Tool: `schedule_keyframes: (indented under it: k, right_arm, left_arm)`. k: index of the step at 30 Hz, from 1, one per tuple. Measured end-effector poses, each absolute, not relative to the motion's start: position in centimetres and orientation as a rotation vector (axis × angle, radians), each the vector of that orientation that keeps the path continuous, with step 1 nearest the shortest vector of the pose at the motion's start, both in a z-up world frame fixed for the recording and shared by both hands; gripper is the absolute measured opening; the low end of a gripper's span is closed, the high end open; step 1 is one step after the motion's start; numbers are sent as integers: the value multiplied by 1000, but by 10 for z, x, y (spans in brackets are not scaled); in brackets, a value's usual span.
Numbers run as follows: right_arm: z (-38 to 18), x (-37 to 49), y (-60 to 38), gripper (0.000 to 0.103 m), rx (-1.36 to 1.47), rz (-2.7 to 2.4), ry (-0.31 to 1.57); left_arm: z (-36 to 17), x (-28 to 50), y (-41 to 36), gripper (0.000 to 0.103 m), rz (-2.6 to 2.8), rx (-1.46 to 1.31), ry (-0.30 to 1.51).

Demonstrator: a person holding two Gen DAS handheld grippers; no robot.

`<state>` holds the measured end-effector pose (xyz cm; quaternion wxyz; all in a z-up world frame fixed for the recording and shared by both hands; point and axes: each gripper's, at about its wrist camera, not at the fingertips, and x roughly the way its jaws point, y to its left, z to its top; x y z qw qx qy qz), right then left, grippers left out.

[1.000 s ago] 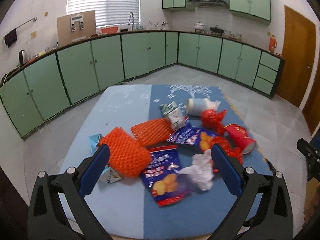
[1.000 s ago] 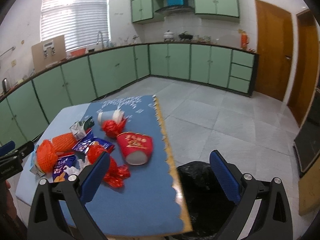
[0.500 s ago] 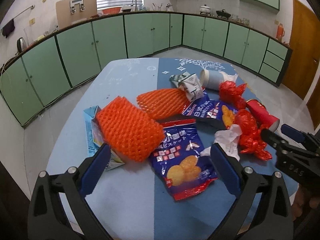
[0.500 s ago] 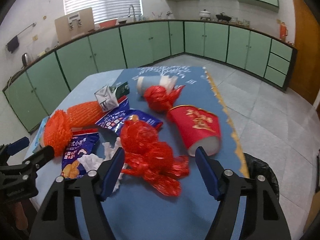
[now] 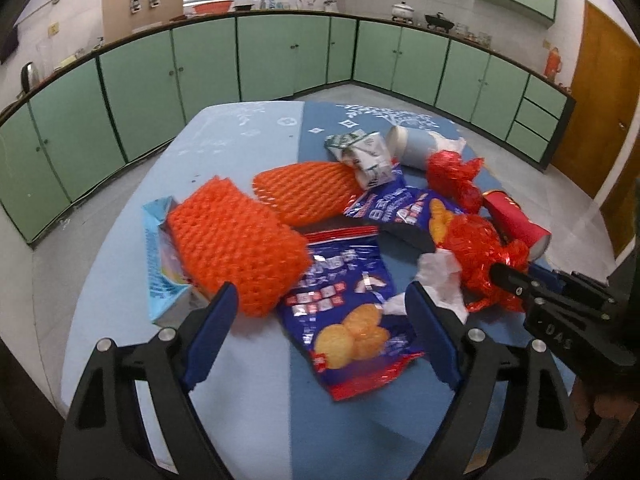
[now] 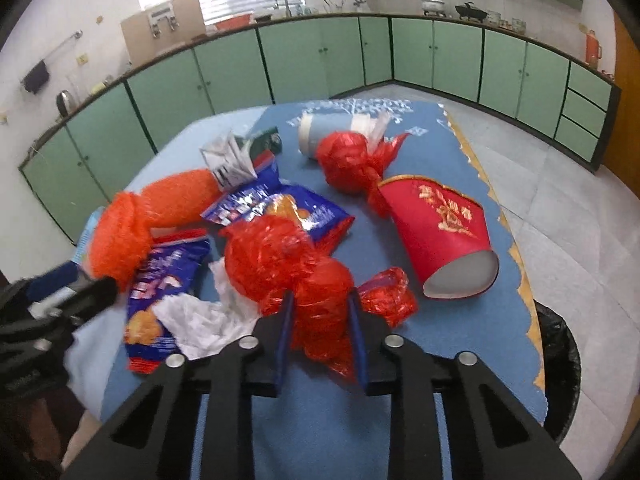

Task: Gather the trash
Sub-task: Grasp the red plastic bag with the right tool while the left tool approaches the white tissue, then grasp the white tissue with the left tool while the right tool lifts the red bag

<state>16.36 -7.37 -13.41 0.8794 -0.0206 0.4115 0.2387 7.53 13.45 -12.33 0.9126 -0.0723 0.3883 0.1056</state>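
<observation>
The right tongs (image 6: 320, 312) are closing around the crumpled red cellophane wrapper (image 6: 296, 268), apparently already pressing it. The left tongs (image 5: 320, 316) stand apart, narrowing, over the blue snack bag (image 5: 344, 304) on the blue surface (image 5: 248, 352).

Closing left gripper (image 5: 320, 320) over snack bag (image 5: 344, 312)

Crumpled red cellophane wrapper (image 6: 288, 264) lies mid-table beside white tissue wad (image 6: 200, 316) & blue snack bags (image 5: 344, 300); orange foam nets (image 5: 236, 240), red paper cup (image 6: 444, 232) on its side nearby.
</observation>
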Motion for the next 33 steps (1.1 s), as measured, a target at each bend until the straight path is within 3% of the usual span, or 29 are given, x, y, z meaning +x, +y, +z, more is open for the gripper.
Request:
schedule_keyframes:
  k: [15, 18, 21, 23, 25, 33]
  right_arm:
    - [-75, 136, -156, 20, 98, 401, 740]
    - [-79, 137, -167, 20, 115, 378, 750]
    - [-82, 137, -174, 20, 122, 361, 752]
    - [-84, 138, -178, 20, 129, 354, 753]
    - [-85, 136, -182, 20, 135, 348, 752]
    - [-79, 126, -203, 20, 152, 299, 712]
  left_arm:
    - [-147, 117, 66, 82, 88, -29, 838]
    - [-153, 126, 54, 66, 80, -7, 866]
    - [-159, 128, 44, 41, 63, 9, 891]
    - [-160, 125, 39, 18, 56, 22, 893]
    - [-161, 123, 35, 9, 47, 29, 898]
    - [-130, 98, 22, 5, 36, 42, 763]
